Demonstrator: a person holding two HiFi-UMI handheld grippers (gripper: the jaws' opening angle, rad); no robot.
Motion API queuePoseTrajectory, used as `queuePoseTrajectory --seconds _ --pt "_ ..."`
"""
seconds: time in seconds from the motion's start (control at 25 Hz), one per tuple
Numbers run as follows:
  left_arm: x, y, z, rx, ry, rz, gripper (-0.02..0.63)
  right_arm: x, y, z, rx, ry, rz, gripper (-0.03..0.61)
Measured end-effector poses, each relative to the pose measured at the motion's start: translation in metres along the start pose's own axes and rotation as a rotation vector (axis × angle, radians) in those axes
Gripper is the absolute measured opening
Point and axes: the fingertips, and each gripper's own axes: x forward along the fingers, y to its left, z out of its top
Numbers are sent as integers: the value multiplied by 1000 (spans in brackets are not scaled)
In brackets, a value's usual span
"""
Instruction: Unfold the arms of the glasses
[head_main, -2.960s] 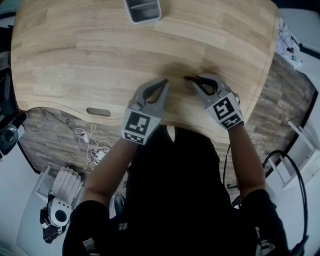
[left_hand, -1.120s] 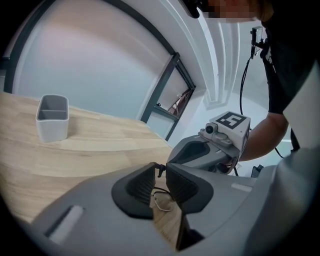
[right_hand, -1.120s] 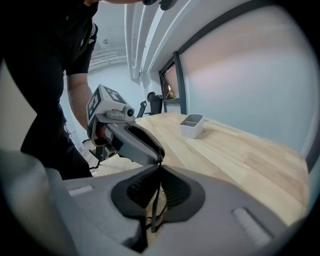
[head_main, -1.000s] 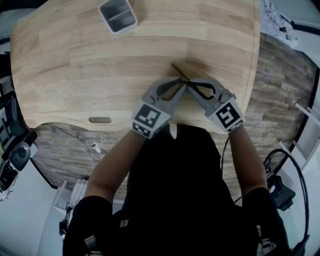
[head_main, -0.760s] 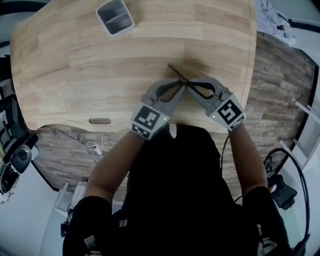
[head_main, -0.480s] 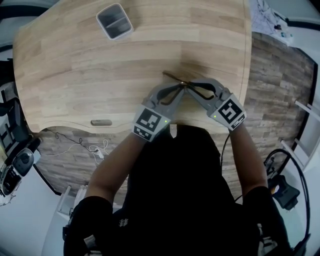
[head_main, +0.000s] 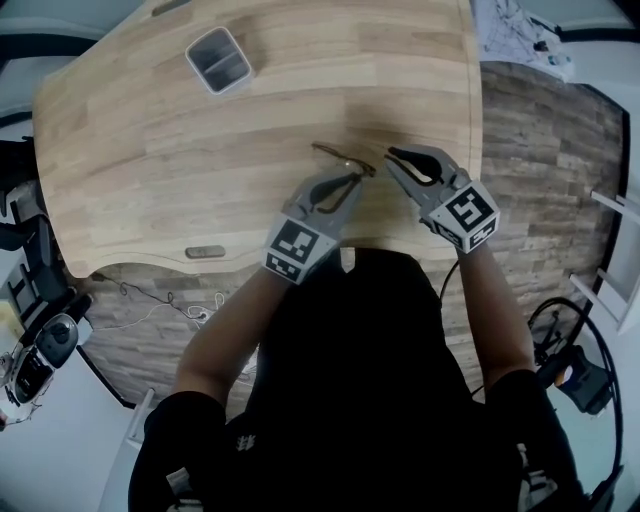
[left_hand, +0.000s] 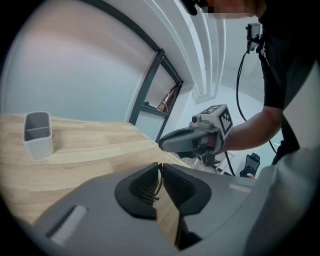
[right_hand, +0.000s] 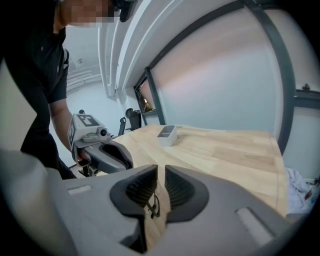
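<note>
Glasses (head_main: 336, 154) in L gripper (head_main: 357, 176).

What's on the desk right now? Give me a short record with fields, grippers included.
table: light wood, curved edge
glasses: thin dark frame, near the table's front edge
left gripper: jaws have just been closing, now shut on the glasses
right gripper: jaws have just been opening, now apart, nothing between them, just right of the glasses
container: grey, two compartments, far side, left
</note>
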Motion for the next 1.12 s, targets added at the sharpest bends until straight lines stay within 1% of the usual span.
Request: queuePoseTrajectory --seconds 0.08,0.24,0.4,0.64,1.12 --pt "1 -5 2 11 3 -5 35 -9 -7 4 19 -24 -30 35" --pt "3 -18 5 28 11 -16 35 -22 -9 0 47 -11 -67 35" --pt "3 -32 3 40 29 -24 35 -35 -4 -3 59 -22 -71 35" --pt "9 -44 3 72 58 -37 35 -49 -8 -2 82 -61 -91 35" --pt "10 -60 8 108 77 -44 38 -67 -13 -3 104 -94 -106 35"
